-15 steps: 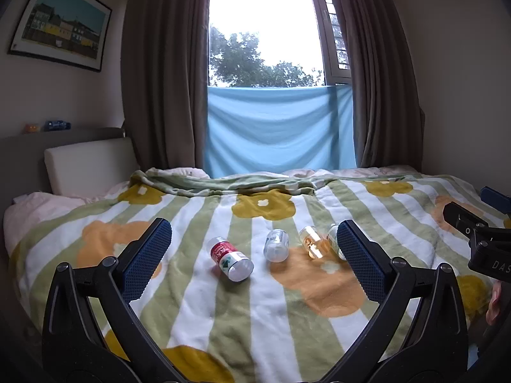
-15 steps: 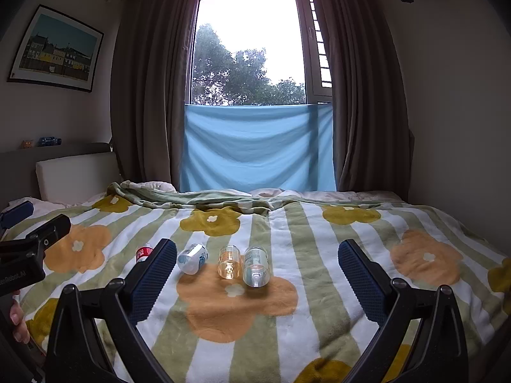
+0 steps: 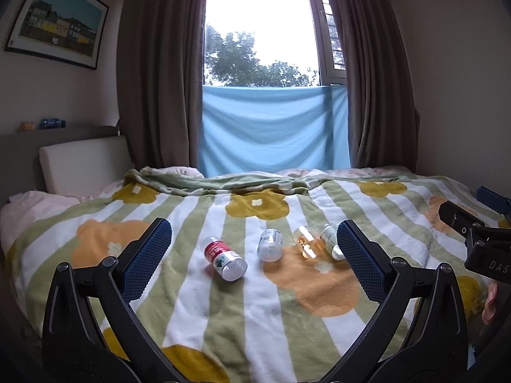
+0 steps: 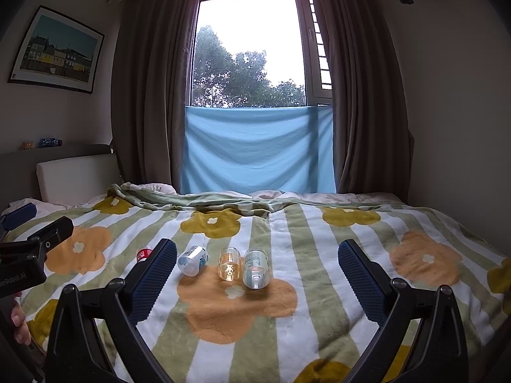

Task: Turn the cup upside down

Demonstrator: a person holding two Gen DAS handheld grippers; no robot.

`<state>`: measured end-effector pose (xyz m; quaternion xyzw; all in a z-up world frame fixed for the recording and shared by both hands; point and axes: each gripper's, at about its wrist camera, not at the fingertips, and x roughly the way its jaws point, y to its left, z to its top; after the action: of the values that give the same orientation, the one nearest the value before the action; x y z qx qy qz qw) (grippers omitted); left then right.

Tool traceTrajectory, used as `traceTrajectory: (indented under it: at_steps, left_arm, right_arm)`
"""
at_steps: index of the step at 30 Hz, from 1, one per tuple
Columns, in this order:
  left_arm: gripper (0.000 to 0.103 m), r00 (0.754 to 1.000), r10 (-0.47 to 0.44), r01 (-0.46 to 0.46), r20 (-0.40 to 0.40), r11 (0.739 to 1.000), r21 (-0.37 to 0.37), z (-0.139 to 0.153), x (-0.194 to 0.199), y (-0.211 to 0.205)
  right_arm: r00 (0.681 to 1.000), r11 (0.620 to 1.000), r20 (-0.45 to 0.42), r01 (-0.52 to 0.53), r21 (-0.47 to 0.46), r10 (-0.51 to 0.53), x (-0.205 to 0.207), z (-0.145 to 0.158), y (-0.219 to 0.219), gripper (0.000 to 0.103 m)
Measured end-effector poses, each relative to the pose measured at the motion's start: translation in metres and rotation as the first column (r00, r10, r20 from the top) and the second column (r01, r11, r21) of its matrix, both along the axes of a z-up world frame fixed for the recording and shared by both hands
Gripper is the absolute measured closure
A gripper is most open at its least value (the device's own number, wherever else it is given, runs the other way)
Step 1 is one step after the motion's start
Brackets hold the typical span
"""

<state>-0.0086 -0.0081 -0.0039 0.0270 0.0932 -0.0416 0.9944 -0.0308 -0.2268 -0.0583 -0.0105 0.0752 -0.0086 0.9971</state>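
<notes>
Home bedroom. Bed (image 4: 319, 255) with flowered striped blanket fills lower frame; padded headboard (image 4: 76, 175) at left; framed picture (image 4: 57, 49) upper left; brown curtains (image 4: 150, 95) flank centre window (image 4: 249, 51).

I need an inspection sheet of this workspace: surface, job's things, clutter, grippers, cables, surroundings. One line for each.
Surface: striped flower blanket on a bed.
Job's things: four cups lying on their sides in a row: red cup, white cup, amber cup, clear cup.
Clutter: nothing seen.
Grippers: left gripper open, empty; right gripper open, empty; both short of the cups.
Cables: nothing seen.
Surroundings: window, brown curtains, blue cloth, framed picture, headboard.
</notes>
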Motion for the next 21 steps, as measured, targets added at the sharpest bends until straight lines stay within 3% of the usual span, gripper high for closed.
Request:
traceTrajectory:
  at_steps: [21]
  left_arm:
    - [0.000,1.000,-0.006,0.006,-0.014,1.000,-0.006,0.0007,0.0010,-0.0028]
  right_arm:
    - [1.000,1.000,0.009,-0.004,-0.001,0.004,-0.0022,0.0035,0.0022,0.002]
